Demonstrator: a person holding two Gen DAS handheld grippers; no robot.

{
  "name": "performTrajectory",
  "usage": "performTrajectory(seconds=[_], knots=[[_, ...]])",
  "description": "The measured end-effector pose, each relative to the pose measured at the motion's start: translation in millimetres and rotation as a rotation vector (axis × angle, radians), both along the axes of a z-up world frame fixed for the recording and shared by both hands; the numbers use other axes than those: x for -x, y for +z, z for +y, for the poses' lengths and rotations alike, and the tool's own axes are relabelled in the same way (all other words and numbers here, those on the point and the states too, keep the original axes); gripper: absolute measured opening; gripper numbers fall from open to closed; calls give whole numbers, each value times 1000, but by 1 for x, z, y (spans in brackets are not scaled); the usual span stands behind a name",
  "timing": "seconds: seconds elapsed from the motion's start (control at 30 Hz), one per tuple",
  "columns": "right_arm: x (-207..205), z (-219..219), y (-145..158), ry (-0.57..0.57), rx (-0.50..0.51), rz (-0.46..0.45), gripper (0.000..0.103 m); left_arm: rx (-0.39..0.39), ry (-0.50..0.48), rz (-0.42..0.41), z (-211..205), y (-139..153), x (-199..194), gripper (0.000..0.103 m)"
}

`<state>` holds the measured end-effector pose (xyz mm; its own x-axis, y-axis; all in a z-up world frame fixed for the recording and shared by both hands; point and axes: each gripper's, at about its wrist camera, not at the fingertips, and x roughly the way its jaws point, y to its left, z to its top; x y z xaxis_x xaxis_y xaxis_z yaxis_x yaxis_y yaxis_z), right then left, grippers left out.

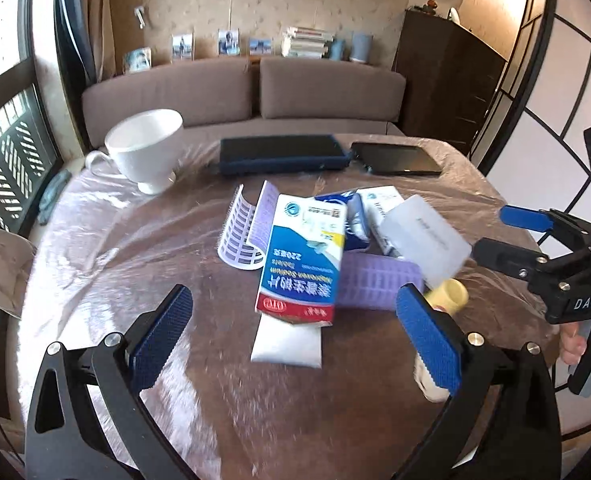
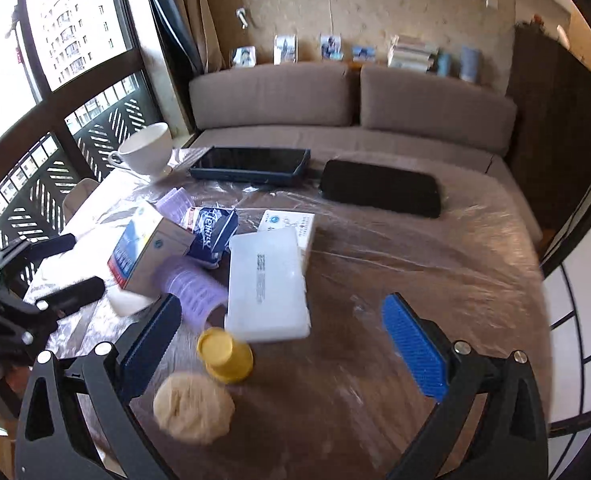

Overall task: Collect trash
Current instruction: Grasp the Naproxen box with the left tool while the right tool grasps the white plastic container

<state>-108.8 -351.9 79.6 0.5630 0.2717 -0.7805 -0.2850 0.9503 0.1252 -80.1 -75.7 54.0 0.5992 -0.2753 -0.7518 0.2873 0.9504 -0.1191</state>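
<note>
Both of my grippers hang over the near edge of the table (image 1: 95, 240): the left gripper (image 1: 295, 336) has its jaws spread wide with nothing between the pads, and the right gripper (image 2: 283, 344) is equally wide and empty. Closest under the right one lies a crumpled beige wad (image 2: 193, 410), with a yellow cap (image 2: 225, 354) just beyond it. Toward the table's middle I see the trash heap: a white plastic case (image 2: 269, 286) leaning over a purple roller (image 2: 195, 292), a blue-and-white medicine box (image 1: 307, 256) tilted across a white pouch (image 1: 287, 340), a blue tissue pack (image 2: 211, 236) and a curled white mesh piece (image 1: 239, 232). Along the far edge sit a white cup (image 1: 147, 152) at the left corner, a dark blue tray (image 1: 281, 154) and a black tablet (image 1: 397, 158). Clear film covers the tabletop.
</note>
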Motion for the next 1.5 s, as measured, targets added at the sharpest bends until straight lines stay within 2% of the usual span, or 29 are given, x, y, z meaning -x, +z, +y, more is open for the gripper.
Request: performTrajectory(seconds=[0.07, 0.13, 0.27, 0.33, 0.53, 0.6, 0.63, 0.67, 0.7, 0.77, 1.17, 1.5], knots=[[-11, 5, -11, 7, 11, 27, 90, 2, 0, 16, 2, -10, -13, 102], [-21, 10, -20, 12, 16, 45, 88, -6, -4, 23, 3, -13, -16, 102], [-31, 14, -31, 13, 27, 67, 77, -3, -21, 33, 4, -19, -23, 92], [-34, 13, -34, 13, 22, 75, 75, 4, -22, 45, 6, -23, -26, 86], [-41, 14, -43, 1, 38, 78, 74, 23, -32, 52, 5, -28, -34, 82], [-41, 14, -43, 5, 27, 78, 72, 22, -41, 53, 3, -29, -37, 75], [-41, 14, -43, 9, 20, 78, 68, 21, -45, 52, 1, -28, -38, 71], [-40, 14, -42, 14, 10, 79, 62, 19, -53, 49, 0, -28, -38, 60], [-39, 14, -42, 21, -5, 81, 58, 17, -60, 52, -2, -28, -39, 53], [-37, 14, -40, 22, -10, 75, 54, 13, -65, 48, -5, -27, -39, 48], [-35, -3, -27, -7, -109, 73, 54, 53, -65, 36, -1, -11, -28, 48], [-24, -9, -15, -11, -128, 59, 54, 69, -43, 35, 6, -3, -17, 48]])
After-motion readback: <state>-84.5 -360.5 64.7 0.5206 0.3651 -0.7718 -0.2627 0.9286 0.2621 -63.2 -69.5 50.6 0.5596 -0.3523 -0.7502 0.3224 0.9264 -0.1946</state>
